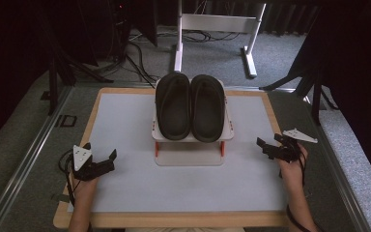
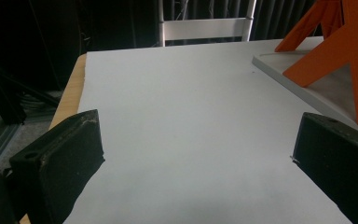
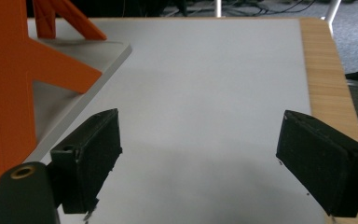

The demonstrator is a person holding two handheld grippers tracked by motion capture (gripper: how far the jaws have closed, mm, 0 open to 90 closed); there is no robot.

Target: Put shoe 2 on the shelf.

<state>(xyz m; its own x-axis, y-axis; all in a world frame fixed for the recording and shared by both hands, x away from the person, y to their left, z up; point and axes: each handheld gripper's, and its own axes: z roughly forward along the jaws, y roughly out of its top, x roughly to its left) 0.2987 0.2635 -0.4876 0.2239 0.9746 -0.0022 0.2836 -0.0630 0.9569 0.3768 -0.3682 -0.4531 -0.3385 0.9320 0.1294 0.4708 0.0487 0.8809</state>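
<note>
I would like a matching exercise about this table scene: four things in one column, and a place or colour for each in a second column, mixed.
Things:
1. slippers
2. left tongs
3. right tongs
4. rack legs

Places or colours:
A. orange
B. black, side by side on top of the rack
C. open, near the table's right edge
D. open, near the table's left edge

Pairs: 1-B, 2-D, 3-C, 4-A

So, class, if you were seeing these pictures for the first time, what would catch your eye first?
A pair of black slippers sits side by side on a small white rack with orange legs, at the middle far side of the grey mat. Near the front corners, the left gripper and right gripper wait with fingers apart, holding nothing.
</note>
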